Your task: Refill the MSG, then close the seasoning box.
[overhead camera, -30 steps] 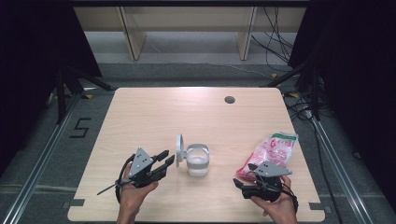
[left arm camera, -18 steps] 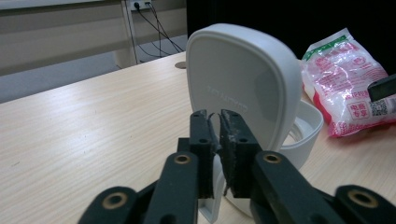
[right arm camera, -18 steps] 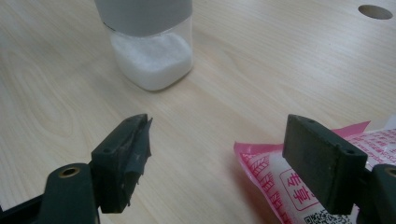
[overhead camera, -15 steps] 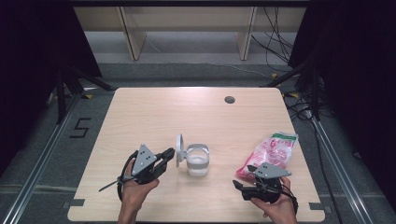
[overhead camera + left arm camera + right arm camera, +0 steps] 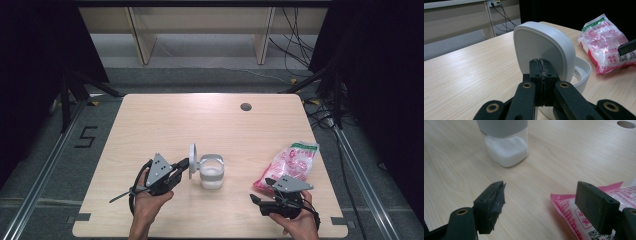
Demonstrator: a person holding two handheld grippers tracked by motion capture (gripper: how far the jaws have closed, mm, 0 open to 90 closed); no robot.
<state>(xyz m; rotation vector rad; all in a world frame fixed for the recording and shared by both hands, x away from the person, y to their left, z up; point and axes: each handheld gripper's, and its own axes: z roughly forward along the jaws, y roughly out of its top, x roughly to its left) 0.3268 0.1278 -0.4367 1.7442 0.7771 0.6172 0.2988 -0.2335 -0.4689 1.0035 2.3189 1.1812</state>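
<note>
Table (image 5: pixel 165 120): pale wood-grain top, rectangular, rounded corners, with a dark round cable hole (image 5: pixel 245 106) near the far right edge. Grain runs lengthwise; the surface looks clean and dry in both gripper views. Floor around it is grey; a metal rail (image 5: pixel 40 175) runs along the left side with a "5" mark (image 5: pixel 86 137) beside it, and a matching rail along the right. Black curtains close in both sides. A light wooden shelf frame (image 5: pixel 200 25) stands beyond the far edge, with loose cables (image 5: pixel 295 45) on the floor to its right.

Jar (image 5: pixel 211 171): stands upright near the middle of the table, toward the near edge, clear-walled with white granules in the bottom. Its white hinged lid (image 5: pixel 192 161) is tipped up on edge at the jar's left.

Left gripper (image 5: pixel 181 164): jaws brought fully together after just closing, tips touching the lid's underside in the left gripper view; whether they pinch any part of it cannot be told.

Right gripper (image 5: pixel 257 202): resting low at the near right, jaws wide apart, holding nothing. The pink and white bag (image 5: pixel 287 165) lies flat just beyond it; one corner sits by the gripper's right jaw, apart from the jar
</note>
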